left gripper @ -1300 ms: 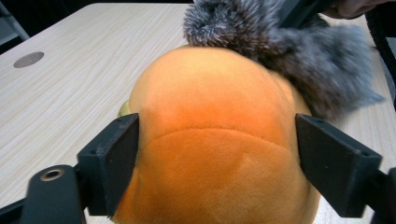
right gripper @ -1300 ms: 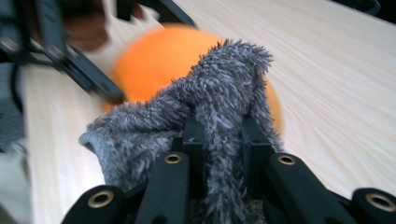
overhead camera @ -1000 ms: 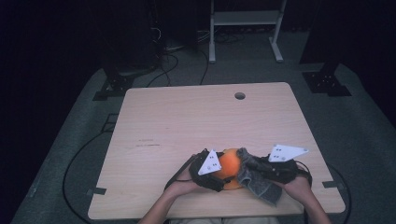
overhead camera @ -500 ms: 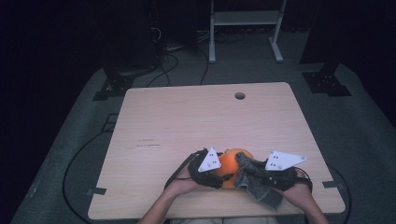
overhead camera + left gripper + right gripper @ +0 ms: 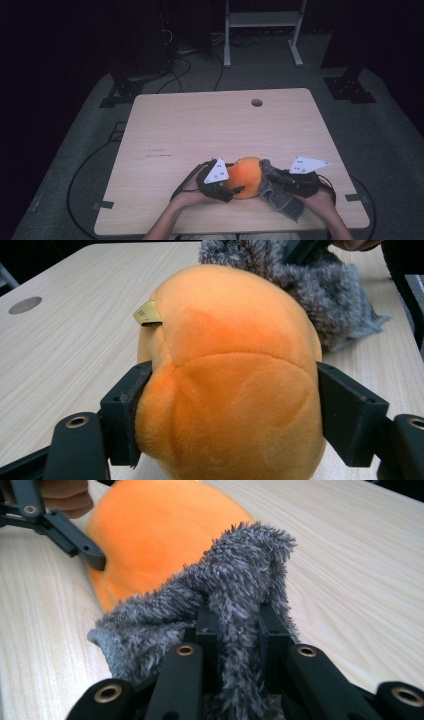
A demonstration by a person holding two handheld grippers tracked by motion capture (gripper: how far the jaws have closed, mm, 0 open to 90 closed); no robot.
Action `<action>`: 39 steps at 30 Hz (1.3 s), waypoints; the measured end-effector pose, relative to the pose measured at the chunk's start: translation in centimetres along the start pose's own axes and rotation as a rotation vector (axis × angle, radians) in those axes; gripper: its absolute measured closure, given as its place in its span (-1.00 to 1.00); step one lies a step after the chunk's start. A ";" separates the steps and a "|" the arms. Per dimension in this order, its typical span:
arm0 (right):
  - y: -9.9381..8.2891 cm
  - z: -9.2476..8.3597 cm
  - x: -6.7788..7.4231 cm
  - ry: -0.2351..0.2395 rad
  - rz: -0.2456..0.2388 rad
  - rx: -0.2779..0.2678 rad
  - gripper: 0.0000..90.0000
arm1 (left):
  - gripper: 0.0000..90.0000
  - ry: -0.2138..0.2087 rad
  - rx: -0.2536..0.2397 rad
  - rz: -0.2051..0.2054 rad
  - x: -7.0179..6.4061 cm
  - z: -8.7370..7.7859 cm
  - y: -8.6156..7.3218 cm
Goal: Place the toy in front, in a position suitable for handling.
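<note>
2 tongs (image 5: 235, 189) (image 5: 270, 181) grip plush (image 5: 246, 176), cloth (image 5: 280, 196).

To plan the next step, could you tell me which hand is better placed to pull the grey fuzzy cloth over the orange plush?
Right. The right gripper already pinches the grey cloth beside the orange plush, which the left gripper clamps steady.

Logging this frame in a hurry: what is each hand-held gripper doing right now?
Left hand-held gripper: jaws have just been opening slightly, pads still pressed on the orange plush toy.
Right hand-held gripper: shut on the grey fuzzy cloth.
</note>
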State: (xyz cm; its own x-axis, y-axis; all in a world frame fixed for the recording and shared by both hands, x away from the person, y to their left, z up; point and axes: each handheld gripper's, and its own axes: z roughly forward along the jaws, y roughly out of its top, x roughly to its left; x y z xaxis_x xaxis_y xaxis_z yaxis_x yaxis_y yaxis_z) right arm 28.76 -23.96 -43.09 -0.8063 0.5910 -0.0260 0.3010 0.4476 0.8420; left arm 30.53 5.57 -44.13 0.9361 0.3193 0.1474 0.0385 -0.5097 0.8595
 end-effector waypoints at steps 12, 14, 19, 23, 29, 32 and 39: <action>-0.1 0.4 -1.2 0.019 0.066 -0.006 0.68 | -0.50 -0.023 -0.021 0.006 -0.1 0.1 -0.3; -0.3 0.0 -1.3 -0.017 0.054 0.024 0.68 | -0.50 -0.024 -0.016 0.022 -0.2 0.1 -0.2; 0.7 -0.2 -1.2 0.004 0.047 -0.045 0.68 | -0.59 -0.025 -0.032 0.040 -0.6 0.3 -0.3; -0.1 0.8 -1.6 0.023 0.084 -0.015 0.68 | -0.59 -0.028 -0.035 0.002 -0.1 0.2 -0.4; -0.9 -0.4 -2.1 0.000 0.082 0.018 0.68 | -0.59 -0.042 -0.039 0.029 -0.4 0.3 -0.4; -0.2 -0.5 -2.1 0.036 0.100 -0.045 0.68 | -0.59 -0.045 -0.039 0.047 -0.5 0.2 -0.4; -1.4 0.2 -2.3 0.011 0.080 0.075 0.68 | -0.60 -0.051 -0.046 -0.001 0.1 0.0 -0.6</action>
State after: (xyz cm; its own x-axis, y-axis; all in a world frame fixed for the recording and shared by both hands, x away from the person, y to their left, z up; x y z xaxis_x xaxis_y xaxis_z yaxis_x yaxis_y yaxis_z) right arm 30.26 -25.81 -44.25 -0.7839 0.6192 0.0459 0.4013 0.4488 0.7985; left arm 30.64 5.88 -44.62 0.9527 0.2779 0.1229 0.0239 -0.4717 0.8814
